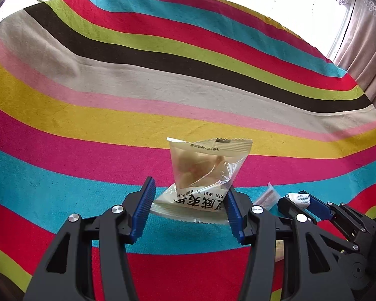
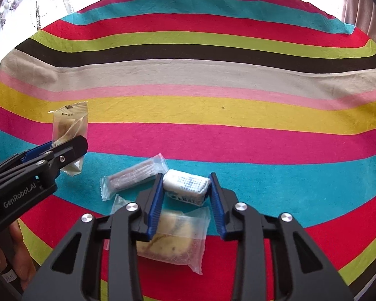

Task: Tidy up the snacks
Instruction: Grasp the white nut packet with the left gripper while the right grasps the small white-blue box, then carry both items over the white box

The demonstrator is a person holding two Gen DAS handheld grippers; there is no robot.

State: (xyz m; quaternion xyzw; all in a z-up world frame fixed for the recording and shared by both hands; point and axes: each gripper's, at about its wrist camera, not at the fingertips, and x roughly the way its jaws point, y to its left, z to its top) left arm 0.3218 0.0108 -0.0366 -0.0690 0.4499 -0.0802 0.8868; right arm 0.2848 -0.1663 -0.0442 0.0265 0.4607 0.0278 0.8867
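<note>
The bench, under a multicoloured striped cloth, carries a cluster of snacks at the six o'clock edge. In the right wrist view a small white rectangular wrapped sweet sits between the right gripper fingers. At its nine o'clock, just beside it, lies a clear plastic packet holding a pale bar. At its six o'clock lies a clear bag of yellow cake. Well apart at ten o'clock, the left gripper holds a translucent cream sachet with printed lettering upright above the cloth.
</note>
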